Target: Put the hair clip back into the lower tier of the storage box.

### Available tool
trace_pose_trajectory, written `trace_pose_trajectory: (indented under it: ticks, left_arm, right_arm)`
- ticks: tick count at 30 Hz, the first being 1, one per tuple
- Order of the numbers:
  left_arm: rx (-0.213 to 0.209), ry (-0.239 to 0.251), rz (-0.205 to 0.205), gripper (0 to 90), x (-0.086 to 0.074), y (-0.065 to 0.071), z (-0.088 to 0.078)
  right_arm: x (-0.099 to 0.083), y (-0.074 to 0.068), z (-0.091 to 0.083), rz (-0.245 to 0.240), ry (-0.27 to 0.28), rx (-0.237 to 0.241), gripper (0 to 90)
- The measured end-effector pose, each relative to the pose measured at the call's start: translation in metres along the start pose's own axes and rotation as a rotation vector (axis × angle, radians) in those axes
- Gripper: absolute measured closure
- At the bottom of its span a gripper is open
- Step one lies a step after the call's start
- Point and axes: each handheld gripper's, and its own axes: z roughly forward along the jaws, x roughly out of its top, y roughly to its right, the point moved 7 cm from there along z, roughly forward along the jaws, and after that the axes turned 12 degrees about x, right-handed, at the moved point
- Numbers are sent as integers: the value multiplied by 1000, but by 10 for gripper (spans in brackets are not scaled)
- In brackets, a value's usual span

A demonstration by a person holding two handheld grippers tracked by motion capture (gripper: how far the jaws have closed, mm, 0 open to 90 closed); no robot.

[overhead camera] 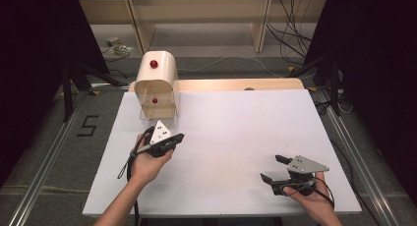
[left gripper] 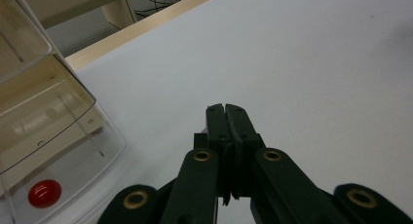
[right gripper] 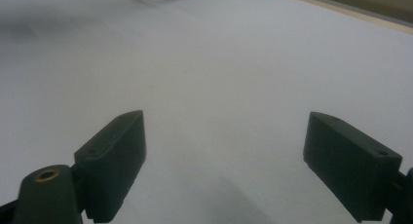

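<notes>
- White tabletop point(overhead camera: 231, 137) runs wide, cables trailing on the floor behind.
- Left gripper point(overhead camera: 173, 138): jaws pressed together, pinching nothing.
- Just ahead of it, touching nothing, stands the cream bread-bin box point(overhead camera: 156, 83), clear door point(left gripper: 53, 151) down. It looks light, stiff and slick, so I'd take it by the red knob point(left gripper: 45, 193).
- Right gripper point(overhead camera: 275, 168): jaws spread wide over bare table, box well off.

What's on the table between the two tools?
Nothing: bare white table lies between the left tool and the right tool, seen from the high view.
</notes>
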Motion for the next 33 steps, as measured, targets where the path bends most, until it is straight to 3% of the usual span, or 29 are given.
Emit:
trace_pose_trajectory:
  ticks: [33]
  left_arm:
    - [59, 31, -28, 895, 6, -26, -3]
  right_arm:
    - [0, 1, 0, 2, 0, -2, 163]
